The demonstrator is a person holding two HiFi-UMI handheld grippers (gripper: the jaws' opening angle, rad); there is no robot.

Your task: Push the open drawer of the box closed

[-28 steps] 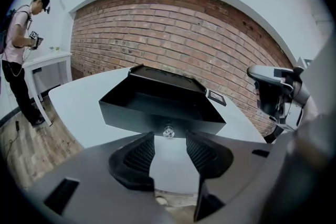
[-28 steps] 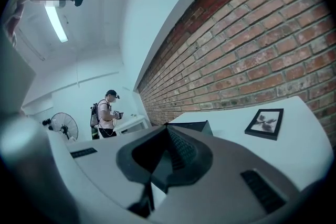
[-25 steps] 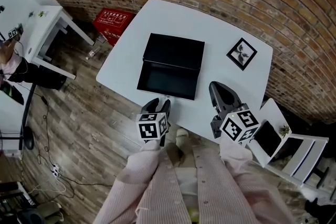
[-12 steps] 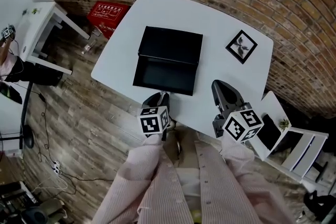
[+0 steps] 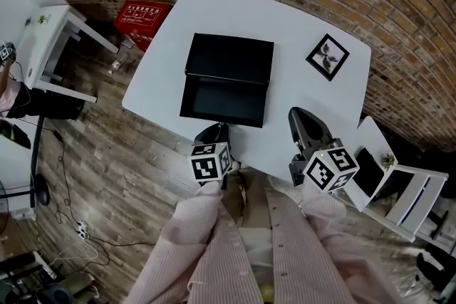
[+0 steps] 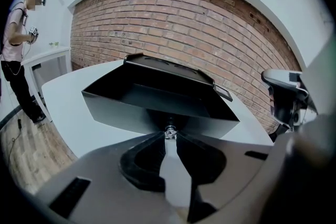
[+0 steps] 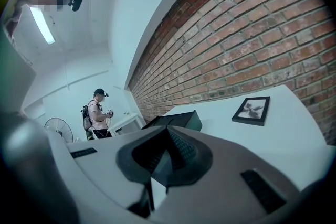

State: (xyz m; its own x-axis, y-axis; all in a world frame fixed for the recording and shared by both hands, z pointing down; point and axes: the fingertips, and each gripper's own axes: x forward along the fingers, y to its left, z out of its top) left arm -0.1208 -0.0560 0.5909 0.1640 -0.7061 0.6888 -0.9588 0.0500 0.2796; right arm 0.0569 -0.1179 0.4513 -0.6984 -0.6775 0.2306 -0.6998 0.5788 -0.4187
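Observation:
A black box (image 5: 229,57) sits on the white table (image 5: 299,25) with its drawer (image 5: 224,100) pulled out toward me. My left gripper (image 5: 215,132) points at the drawer's front wall (image 6: 157,110). Its jaws are closing and only a thin wedge of gap is left. The drawer's small metal knob (image 6: 169,130) sits right at the tips of the left gripper (image 6: 169,137), and nothing is clamped between them. My right gripper (image 5: 301,116) hovers over the table's near right part, shut and holding nothing. The right gripper (image 7: 167,131) aims past the box (image 7: 176,120).
A framed picture (image 5: 328,57) lies on the table's far right and also shows in the right gripper view as a framed picture (image 7: 252,110). On the floor to the left stand a red crate (image 5: 144,16) and a white side table (image 5: 50,39). White chairs (image 5: 399,192) stand at the right. A person (image 6: 18,55) stands at the left.
My left gripper's jaws have narrowed from clearly apart to nearly together while staying at the drawer's front. The right gripper has barely moved. The drawer stands open as before.

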